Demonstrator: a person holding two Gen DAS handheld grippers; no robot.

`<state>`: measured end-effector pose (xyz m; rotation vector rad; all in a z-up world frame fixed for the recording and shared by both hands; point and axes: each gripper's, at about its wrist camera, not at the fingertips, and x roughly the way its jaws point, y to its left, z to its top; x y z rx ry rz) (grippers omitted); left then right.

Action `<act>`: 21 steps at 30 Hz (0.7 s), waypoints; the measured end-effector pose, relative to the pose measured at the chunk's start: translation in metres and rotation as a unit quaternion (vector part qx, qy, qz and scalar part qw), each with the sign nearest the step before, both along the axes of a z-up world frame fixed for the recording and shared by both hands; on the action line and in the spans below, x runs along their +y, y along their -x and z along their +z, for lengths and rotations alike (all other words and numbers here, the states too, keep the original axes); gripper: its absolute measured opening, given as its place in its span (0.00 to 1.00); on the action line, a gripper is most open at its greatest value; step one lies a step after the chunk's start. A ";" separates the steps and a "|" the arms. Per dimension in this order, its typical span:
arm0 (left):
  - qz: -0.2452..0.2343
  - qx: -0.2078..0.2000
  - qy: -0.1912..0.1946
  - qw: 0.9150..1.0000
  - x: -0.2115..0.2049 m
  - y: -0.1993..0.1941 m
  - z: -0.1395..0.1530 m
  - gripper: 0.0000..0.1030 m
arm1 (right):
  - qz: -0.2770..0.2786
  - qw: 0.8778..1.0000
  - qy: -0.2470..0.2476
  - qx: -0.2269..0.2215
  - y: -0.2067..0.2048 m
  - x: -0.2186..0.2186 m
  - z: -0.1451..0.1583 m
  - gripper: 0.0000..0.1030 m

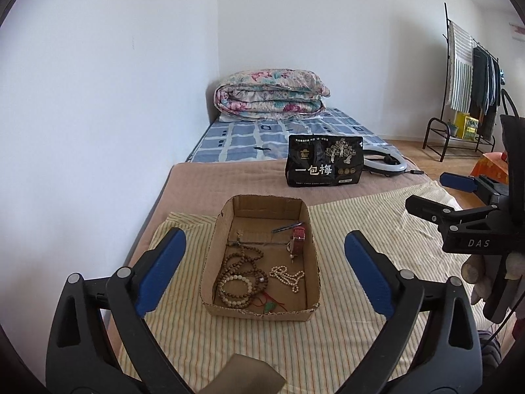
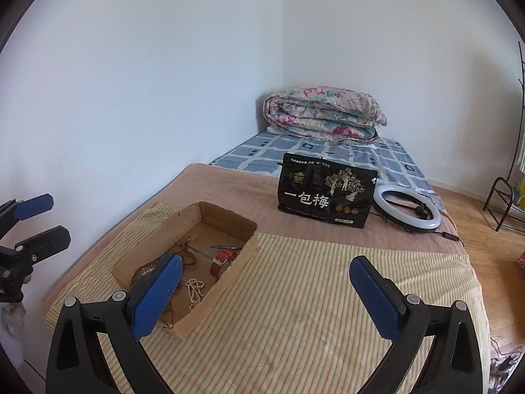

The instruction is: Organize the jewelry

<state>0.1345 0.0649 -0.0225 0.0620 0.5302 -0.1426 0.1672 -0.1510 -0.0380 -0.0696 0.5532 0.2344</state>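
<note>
An open cardboard box [image 1: 259, 312] lies on a striped cloth [image 1: 361, 229] on the bed. Inside it are brown bead strings [image 1: 241, 279], a pearl string [image 1: 288, 277], a red watch [image 1: 298, 238], a thin metal tool [image 1: 287, 227] and a green pendant [image 1: 269, 307] on a red cord. My left gripper [image 1: 265, 272] is above the box's near end, open and holding nothing. My right gripper [image 2: 265, 295] is open over the cloth to the right of the box [image 2: 210, 302], also holding nothing. Its left finger [image 2: 157, 298] hides part of the box's inside. The pearl string [image 2: 195, 290] and the watch [image 2: 223, 259] show there.
A black snack bag [image 1: 325, 161] stands behind the box, with a ring light [image 1: 384, 161] beside it. A folded floral quilt [image 1: 269, 95] lies at the bed's far end. The wall runs along the left; wooden floor and a clothes rack [image 1: 469, 82] are to the right.
</note>
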 end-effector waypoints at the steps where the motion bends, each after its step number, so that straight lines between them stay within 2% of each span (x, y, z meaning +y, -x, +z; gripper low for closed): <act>1: -0.001 -0.002 -0.003 1.000 -0.001 0.002 0.002 0.98 | 0.000 1.000 -0.001 -0.001 0.002 -0.002 0.001 1.00; 7: -0.001 -0.011 -0.019 1.000 -0.008 0.014 0.009 0.99 | -0.004 1.000 -0.001 -0.010 0.011 -0.006 0.008 1.00; 21: 0.005 -0.011 -0.020 1.000 -0.007 0.018 0.014 1.00 | -0.011 1.000 -0.003 -0.013 0.020 -0.016 0.010 1.00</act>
